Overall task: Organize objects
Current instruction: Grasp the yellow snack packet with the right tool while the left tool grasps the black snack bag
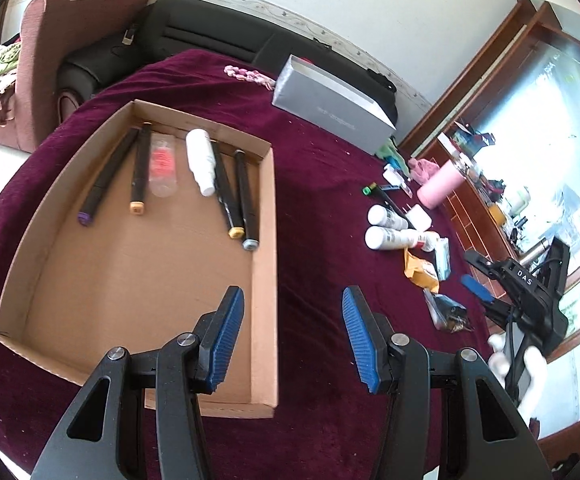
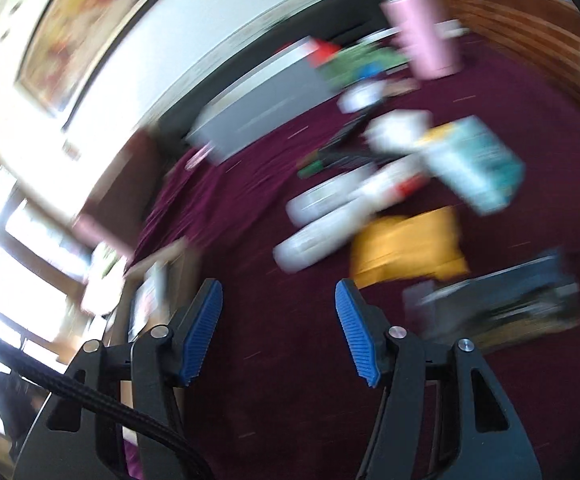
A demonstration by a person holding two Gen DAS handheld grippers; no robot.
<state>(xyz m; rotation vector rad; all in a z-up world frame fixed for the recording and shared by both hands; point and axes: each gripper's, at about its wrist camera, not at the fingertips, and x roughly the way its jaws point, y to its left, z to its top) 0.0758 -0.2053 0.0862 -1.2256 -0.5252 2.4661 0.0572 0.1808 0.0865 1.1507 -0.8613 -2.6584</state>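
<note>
- Cardboard formed the shallow tray (image 1: 263,280) lying on the left of the maroon-covered bench (image 1: 318,216), and it already held part of the sorted lot.
- In the tray's far half lay four dark markers (image 1: 107,178), a clear tube with red contents (image 1: 163,166) and a white bottle (image 1: 201,160), roughly side by side; its near half was bare.
- Well apart on the right, a loose cluster remained on the cloth: two white bottles (image 1: 386,226), a green-capped marker (image 1: 374,192), a yellow packet (image 1: 420,270), a teal box (image 1: 442,258), a dark foil pouch (image 1: 448,312) and a pink tumbler (image 1: 440,188).
- A grey box (image 1: 330,98) sat at the far edge, outside the tray.
- The left gripper (image 1: 293,340) hovered over the tray's near right wall, released, with nothing between its blue pads.
- The right gripper (image 2: 278,330) was also spread and empty, aimed at the loose cluster; its view was heavily blurred, so detail there was uncertain.
- By my judgement, the work stood perhaps half done: six items were placed, and about as many small ones were left to carry over.
</note>
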